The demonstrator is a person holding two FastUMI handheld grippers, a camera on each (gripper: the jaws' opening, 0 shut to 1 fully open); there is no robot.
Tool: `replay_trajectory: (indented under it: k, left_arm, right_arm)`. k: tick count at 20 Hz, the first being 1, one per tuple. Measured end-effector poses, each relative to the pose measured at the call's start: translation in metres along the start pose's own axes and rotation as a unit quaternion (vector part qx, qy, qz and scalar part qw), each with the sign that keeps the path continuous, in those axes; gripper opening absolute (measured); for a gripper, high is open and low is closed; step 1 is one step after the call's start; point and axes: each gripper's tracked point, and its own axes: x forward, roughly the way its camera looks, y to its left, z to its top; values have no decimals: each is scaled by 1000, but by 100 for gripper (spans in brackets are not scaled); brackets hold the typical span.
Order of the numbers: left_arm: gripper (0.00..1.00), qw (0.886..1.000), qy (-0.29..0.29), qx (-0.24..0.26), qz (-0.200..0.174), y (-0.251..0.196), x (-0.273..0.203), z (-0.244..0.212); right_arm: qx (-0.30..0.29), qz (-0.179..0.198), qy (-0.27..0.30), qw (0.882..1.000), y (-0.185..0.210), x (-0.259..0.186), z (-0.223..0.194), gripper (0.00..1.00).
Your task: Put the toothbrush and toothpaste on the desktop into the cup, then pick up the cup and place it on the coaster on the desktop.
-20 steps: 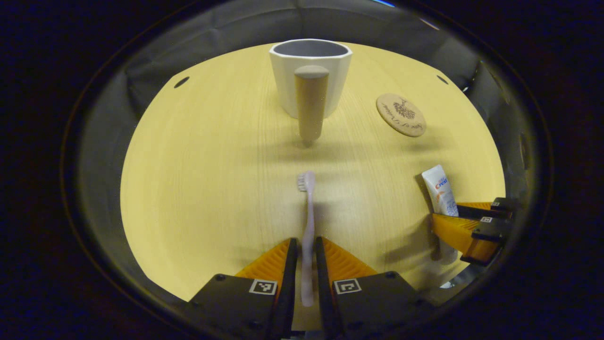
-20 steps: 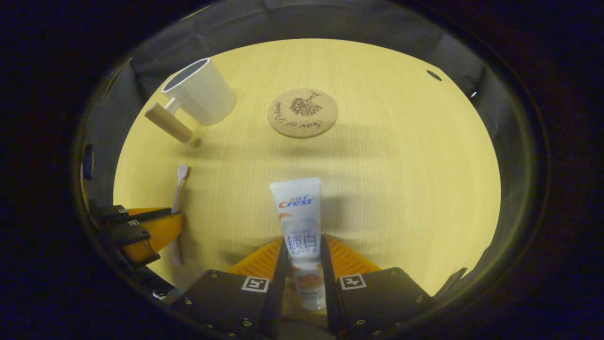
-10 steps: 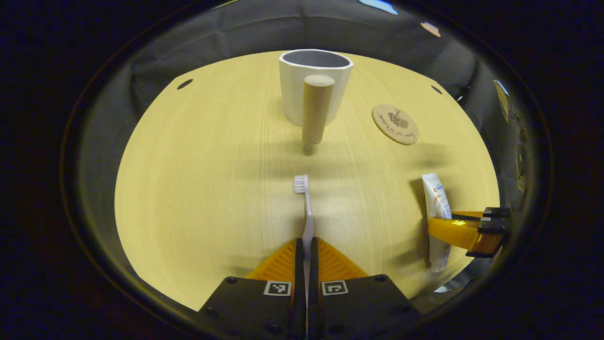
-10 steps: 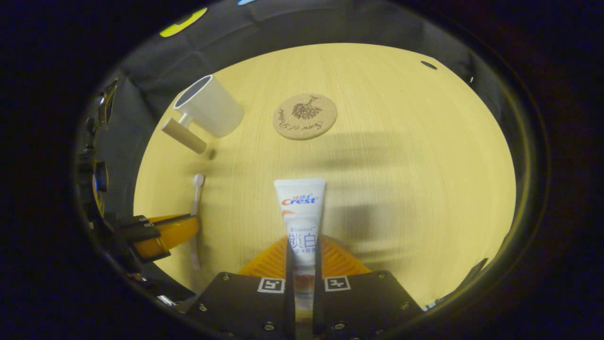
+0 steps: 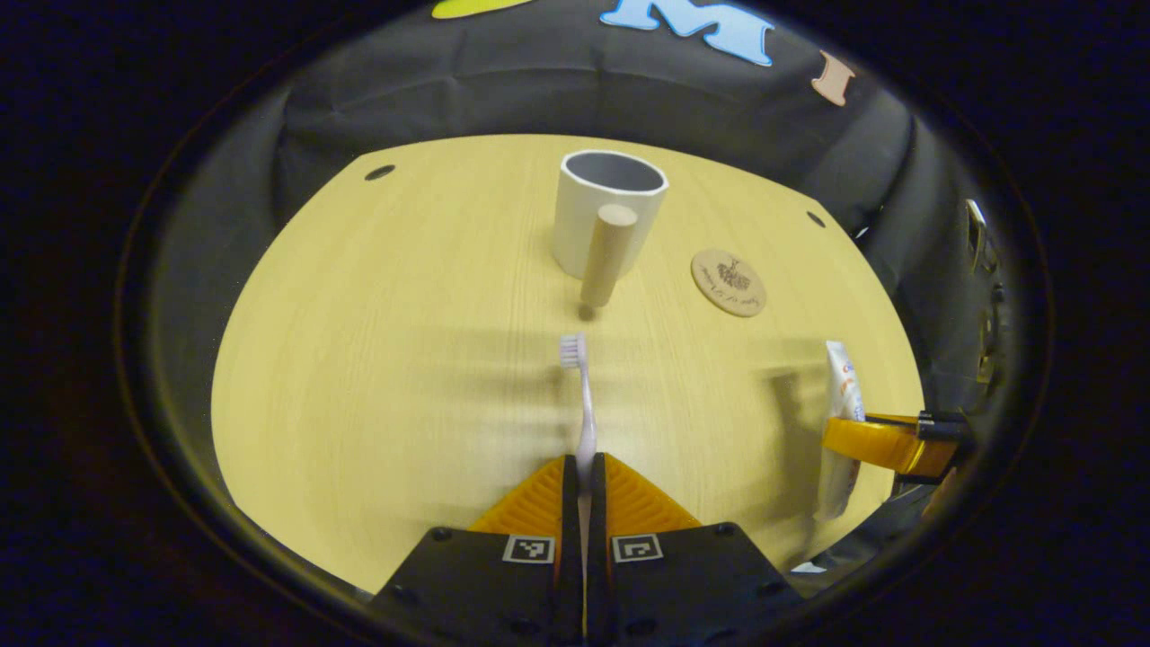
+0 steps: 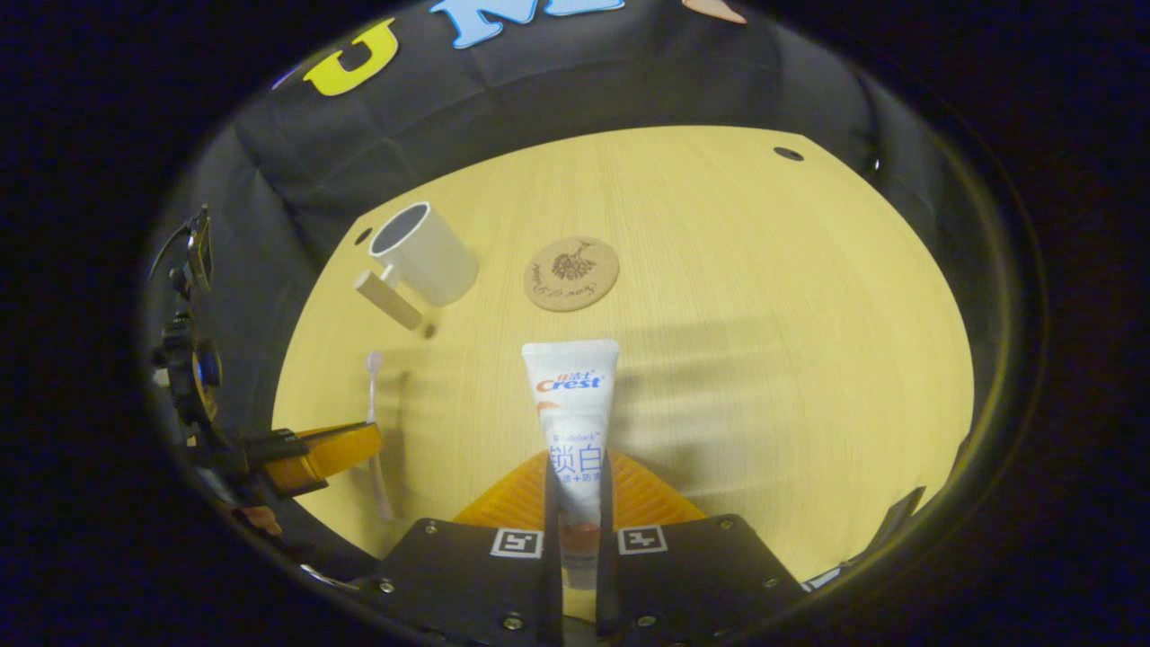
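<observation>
My left gripper (image 5: pixel 582 469) is shut on the handle of a pale pink toothbrush (image 5: pixel 579 386), whose bristle head points ahead and is held above the wooden desktop (image 5: pixel 377 359). Beyond it stands a white cup (image 5: pixel 604 211) with a wooden peg handle, and a round cork coaster (image 5: pixel 729 282) lies to its right. My right gripper (image 6: pixel 577 474) is shut on a white toothpaste tube (image 6: pixel 573 404), lifted off the desk. In the right gripper view the cup (image 6: pixel 427 256) is at far left and the coaster (image 6: pixel 571 274) straight ahead. The other gripper shows at each view's edge.
The black cloth wall rings the desk's far side. Small dark holes (image 5: pixel 380 172) mark the desktop's far corners. Open wood lies between the grippers and the cup.
Both grippers closed on their objects and rose from the desktop, lifting the toothbrush and the toothpaste. The cup and coaster now look farther off.
</observation>
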Motion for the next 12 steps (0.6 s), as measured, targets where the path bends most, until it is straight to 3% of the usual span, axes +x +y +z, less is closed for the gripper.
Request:
replay_trajectory:
  k: [3, 6, 12]
  left_arm:
    - [9, 998, -58, 5, -7, -2, -22, 25]
    - [9, 992, -123, -1, -19, -6, -36, 51]
    - [9, 967, -248, -22, -47, -18, -59, 122]
  right_arm:
    - [0, 13, -22, 1000, 6, -8, 8, 19]
    - [-7, 22, -35, 999, 11, -14, 12, 15]
    - [-21, 24, -38, 999, 15, -20, 4, 16]
